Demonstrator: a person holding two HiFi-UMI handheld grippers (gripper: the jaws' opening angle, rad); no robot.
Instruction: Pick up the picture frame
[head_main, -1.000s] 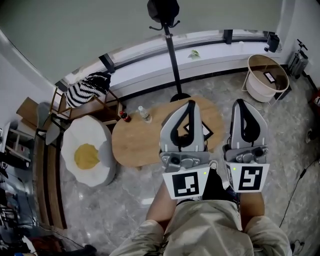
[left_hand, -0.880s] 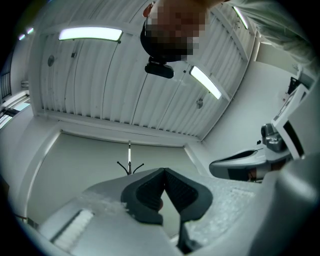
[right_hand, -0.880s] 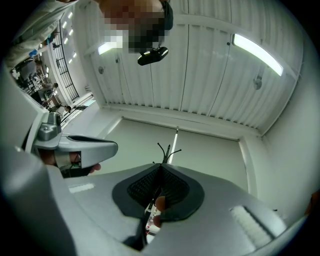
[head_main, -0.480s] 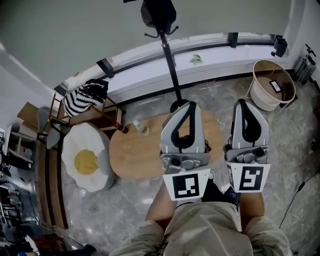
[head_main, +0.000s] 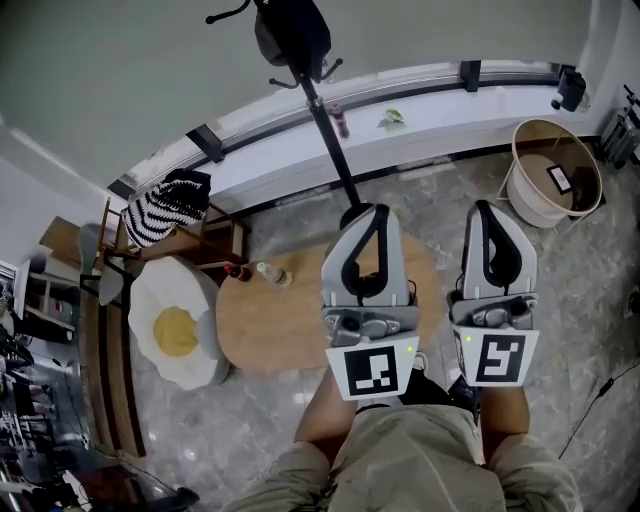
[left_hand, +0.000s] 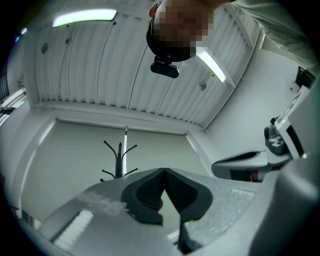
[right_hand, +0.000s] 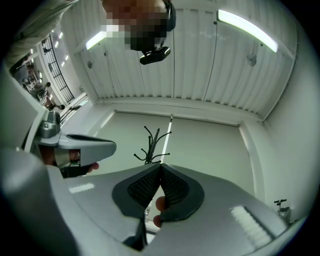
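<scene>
Head view: both grippers sit in the middle and right of the frame, held side by side above the person's knees. The left gripper (head_main: 375, 210) overlaps the right end of an oval wooden table (head_main: 270, 320). The right gripper (head_main: 487, 205) sits just right of that table, over the marble floor (head_main: 560, 300). The picture frame cannot be made out in any view; the left gripper covers the part of the table directly beneath it. Two bottles (head_main: 272, 273) stand at the table's upper left edge. A coat stand (head_main: 325, 130) rises above the left gripper. A round basket (head_main: 520, 135) at upper right holds a small flat rectangle with a pale border. In each gripper view the jaws are pressed together with nothing between them, aimed up at the wall and ceiling.
</scene>
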